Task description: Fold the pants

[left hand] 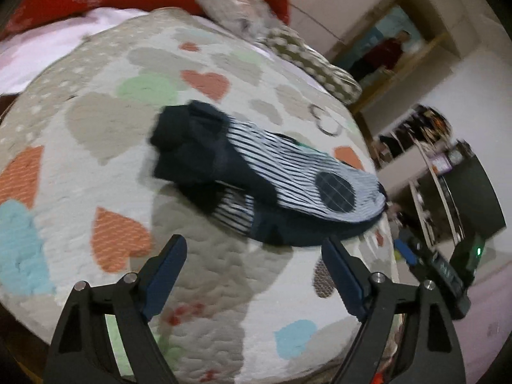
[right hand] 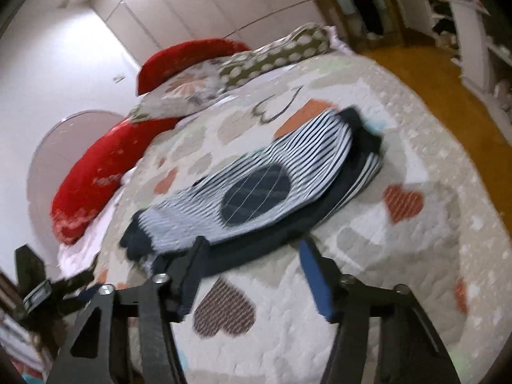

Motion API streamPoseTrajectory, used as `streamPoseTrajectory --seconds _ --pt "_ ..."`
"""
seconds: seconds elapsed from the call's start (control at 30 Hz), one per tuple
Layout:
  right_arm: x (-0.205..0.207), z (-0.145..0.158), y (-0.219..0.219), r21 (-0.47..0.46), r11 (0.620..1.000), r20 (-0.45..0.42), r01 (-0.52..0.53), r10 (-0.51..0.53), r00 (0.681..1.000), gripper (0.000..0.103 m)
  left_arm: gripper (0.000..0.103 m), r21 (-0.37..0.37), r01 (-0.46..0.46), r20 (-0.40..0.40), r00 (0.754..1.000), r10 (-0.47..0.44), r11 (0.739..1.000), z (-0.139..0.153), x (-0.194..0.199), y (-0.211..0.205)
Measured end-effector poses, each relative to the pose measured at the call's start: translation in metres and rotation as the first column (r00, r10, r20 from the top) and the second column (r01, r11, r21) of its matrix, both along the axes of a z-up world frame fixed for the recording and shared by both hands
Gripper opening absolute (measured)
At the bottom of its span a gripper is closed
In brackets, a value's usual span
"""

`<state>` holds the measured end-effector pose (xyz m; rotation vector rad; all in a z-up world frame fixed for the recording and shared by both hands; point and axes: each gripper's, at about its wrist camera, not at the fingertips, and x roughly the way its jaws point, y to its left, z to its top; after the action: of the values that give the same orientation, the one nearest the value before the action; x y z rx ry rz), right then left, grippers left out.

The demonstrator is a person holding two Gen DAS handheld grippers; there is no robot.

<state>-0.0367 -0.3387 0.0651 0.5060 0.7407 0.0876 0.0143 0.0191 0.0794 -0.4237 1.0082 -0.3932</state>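
Observation:
Small striped navy-and-white pants (left hand: 281,176) with a dark oval knee patch lie folded in a heap on a heart-patterned quilt (left hand: 105,147). They also show in the right wrist view (right hand: 256,182). My left gripper (left hand: 256,252) is open and empty, just short of the pants' near edge. My right gripper (right hand: 252,249) is open and empty, its fingertips at the pants' dark near edge. The right gripper shows in the left wrist view (left hand: 403,249) at the bed's right edge, and the left gripper shows in the right wrist view (right hand: 86,283) at far left.
Red cushions (right hand: 96,172) and patterned pillows (right hand: 265,57) lie at the head of the bed. An orange floor (right hand: 448,102) runs along the right of the bed. Shelves (left hand: 428,172) and a doorway stand beyond.

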Motion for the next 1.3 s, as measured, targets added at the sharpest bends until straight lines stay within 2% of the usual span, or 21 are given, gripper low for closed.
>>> streamPoseTrajectory --seconds 0.07,0.17,0.3,0.37,0.5,0.6,0.73,0.87,0.93,1.03,1.13,1.17,1.2,1.23,1.3 --pt "-0.007 0.009 -0.010 0.000 0.998 0.022 0.061 -0.060 0.998 0.061 0.086 0.048 0.061 0.025 0.998 -0.062 0.997 0.001 0.000 -0.015" --pt "-0.033 0.006 -0.028 0.015 0.991 0.035 0.133 -0.133 0.990 0.062 0.086 0.118 0.095 0.034 0.994 -0.099 0.989 0.002 0.004 -0.033" --pt "-0.044 -0.024 -0.048 0.144 0.981 -0.013 0.130 -0.129 0.992 0.062 0.086 0.079 0.065 0.048 0.996 -0.069 0.995 0.007 0.002 -0.041" --pt "-0.041 -0.036 -0.059 0.214 0.970 -0.042 0.117 -0.111 0.993 0.061 0.086 0.050 0.037 0.015 0.999 -0.038 0.998 0.003 0.000 -0.038" --pt "-0.033 -0.034 -0.070 0.382 0.924 0.028 0.025 -0.039 0.999 0.061 0.086 0.018 0.034 -0.051 0.998 -0.033 0.999 -0.004 0.007 -0.036" --pt "-0.015 -0.029 -0.058 0.425 0.903 0.051 -0.056 0.037 0.998 0.061 0.086 -0.008 0.023 -0.079 0.997 -0.024 1.000 -0.011 0.018 -0.035" --pt "0.010 -0.033 -0.040 0.417 0.904 0.020 -0.090 0.090 0.996 0.061 0.086 -0.097 0.025 -0.145 0.989 -0.039 0.995 -0.026 0.036 -0.039" --pt "0.040 -0.038 -0.037 0.353 0.935 -0.050 -0.018 0.038 0.998 0.058 0.086 -0.139 0.022 -0.153 0.987 -0.043 0.990 -0.032 0.056 -0.046" --pt "0.054 -0.039 -0.040 0.328 0.945 -0.070 0.019 0.004 0.998 0.057 0.086 -0.134 0.026 -0.166 0.985 -0.048 0.991 -0.038 0.069 -0.051" --pt "0.067 -0.042 -0.043 0.268 0.960 -0.145 0.078 -0.040 0.989 0.057 0.086 -0.135 0.028 -0.196 0.979 -0.055 0.990 -0.047 0.085 -0.056" --pt "0.077 -0.048 -0.043 0.247 0.964 -0.183 0.102 -0.057 0.981 0.057 0.084 -0.124 0.020 -0.196 0.980 -0.045 0.992 -0.051 0.098 -0.058" --pt "0.078 -0.050 -0.045 0.227 0.966 -0.200 0.123 -0.077 0.977 0.057 0.073 -0.115 0.012 -0.195 0.980 -0.035 0.993 -0.051 0.103 -0.059" --pt "0.082 -0.052 -0.047 0.214 0.966 -0.214 0.145 -0.098 0.972 0.057 0.058 -0.100 0.004 -0.208 0.978 -0.025 0.995 -0.052 0.109 -0.060" --pt "0.085 -0.053 -0.048 0.210 0.964 -0.223 0.161 -0.113 0.968 0.056 0.052 -0.087 -0.003 -0.223 0.975 -0.016 0.996 -0.054 0.113 -0.060" --pt "0.089 -0.058 -0.052 0.207 0.958 -0.235 0.199 -0.149 0.961 0.042 0.023 -0.058 -0.016 -0.242 0.970 0.002 0.998 -0.058 0.118 -0.058"
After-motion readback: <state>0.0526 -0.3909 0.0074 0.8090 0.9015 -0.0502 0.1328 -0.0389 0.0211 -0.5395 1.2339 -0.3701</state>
